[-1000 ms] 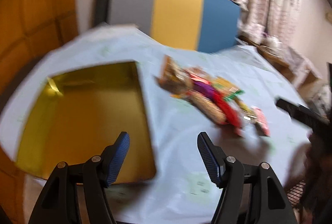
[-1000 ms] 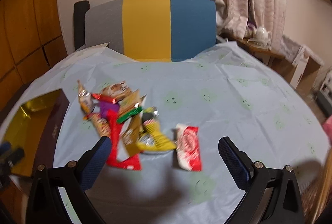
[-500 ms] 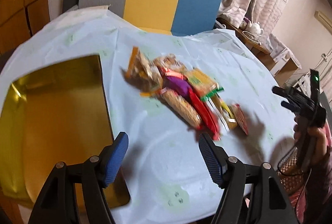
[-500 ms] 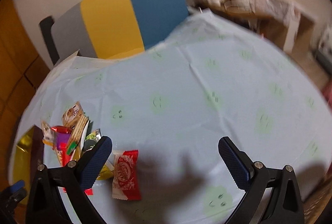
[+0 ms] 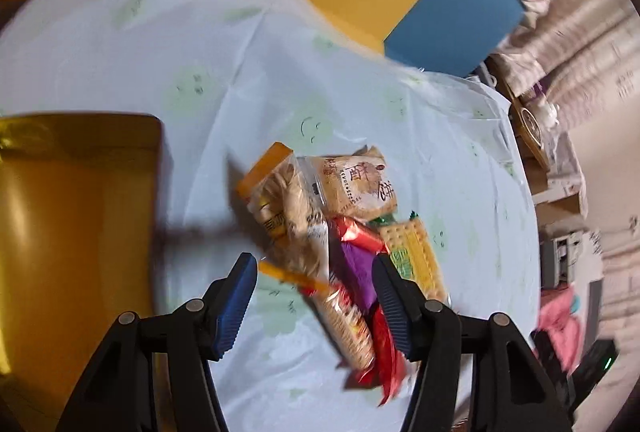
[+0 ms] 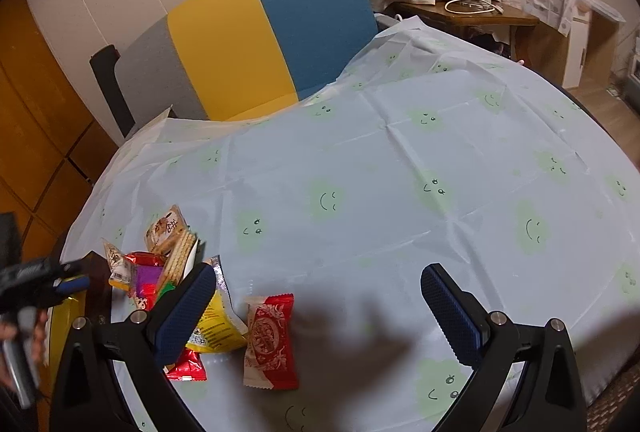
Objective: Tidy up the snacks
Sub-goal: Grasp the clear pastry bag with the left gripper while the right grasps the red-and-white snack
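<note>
Between my left gripper's (image 5: 314, 288) ribbed blue pads, which are closing but press on nothing yet, lies the near end of the snack pile (image 5: 340, 232). A long clear cracker packet (image 5: 348, 316) with orange ends runs from the gap toward the near right, its long axis slanting away to the far left. Beside it sit a crinkly purple wrapper (image 5: 358, 272) and a glossy red one (image 5: 358, 234); a yellow-green cracker pack (image 5: 416, 256) lies just behind my right-hand pad. Farther off, a beige pillow-shaped packet (image 5: 360, 184) with printed characters tops the heap. To the left, well apart, stands the shiny gold box (image 5: 76, 216), rectangular with a raised wall.

My right gripper (image 6: 318, 306) hangs with its jaws wide apart over the thin pale-blue tablecloth (image 6: 400, 172) printed with green smiley patches. A red-and-white flat wrapper (image 6: 270, 342) lies between its fingers, nearer the left one, pointing near to far. A yellow pouch (image 6: 216, 324) sits partly behind that finger.
</note>
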`<action>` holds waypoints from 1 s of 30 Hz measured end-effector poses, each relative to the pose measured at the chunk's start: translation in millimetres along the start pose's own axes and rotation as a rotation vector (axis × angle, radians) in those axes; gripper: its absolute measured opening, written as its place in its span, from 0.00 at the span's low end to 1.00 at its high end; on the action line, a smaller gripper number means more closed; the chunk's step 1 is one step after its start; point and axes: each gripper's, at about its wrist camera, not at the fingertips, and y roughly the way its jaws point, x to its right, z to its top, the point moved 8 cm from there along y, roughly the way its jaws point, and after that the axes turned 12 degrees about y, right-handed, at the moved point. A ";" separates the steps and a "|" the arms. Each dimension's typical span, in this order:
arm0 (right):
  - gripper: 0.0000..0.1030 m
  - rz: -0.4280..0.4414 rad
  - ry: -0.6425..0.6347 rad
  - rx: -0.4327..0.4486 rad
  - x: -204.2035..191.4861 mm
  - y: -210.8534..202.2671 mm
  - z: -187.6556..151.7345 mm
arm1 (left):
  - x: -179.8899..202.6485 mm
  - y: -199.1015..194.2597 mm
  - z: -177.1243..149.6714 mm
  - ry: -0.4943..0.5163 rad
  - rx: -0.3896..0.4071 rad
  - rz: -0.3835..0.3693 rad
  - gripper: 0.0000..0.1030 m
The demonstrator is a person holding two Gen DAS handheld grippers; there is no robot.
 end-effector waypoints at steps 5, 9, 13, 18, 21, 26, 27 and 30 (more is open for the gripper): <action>1.00 0.019 0.013 0.007 -0.5 -2.1 1.1 | -9.6 23.8 14.5 -0.064 -0.022 0.064 0.58; 1.00 0.024 0.013 0.007 -0.9 -2.6 1.3 | -20.4 38.4 22.7 -0.084 -0.013 0.121 0.45; 1.00 0.011 -0.011 0.007 -3.7 -1.5 -0.4 | -18.7 26.2 24.1 -0.021 0.066 0.136 0.33; 1.00 -0.023 -0.054 -0.027 -6.4 6.3 -7.9 | -10.9 -8.8 6.9 0.068 0.158 0.092 0.32; 0.98 -0.044 -0.076 -0.054 -6.5 11.7 -13.5 | -2.2 -20.3 -12.3 0.128 0.165 0.048 0.32; 0.63 -0.029 -0.031 -0.190 -1.1 29.0 -32.2 | 21.9 -34.1 -47.6 0.246 0.173 0.005 0.32; 0.63 -0.026 -0.027 -0.219 -1.5 32.6 -36.9 | 27.4 -38.8 -56.1 0.278 0.180 -0.003 0.32; 0.63 -0.007 -0.037 -0.264 -10.0 38.5 -48.9 | 37.6 -48.9 -70.5 0.340 0.197 -0.015 0.32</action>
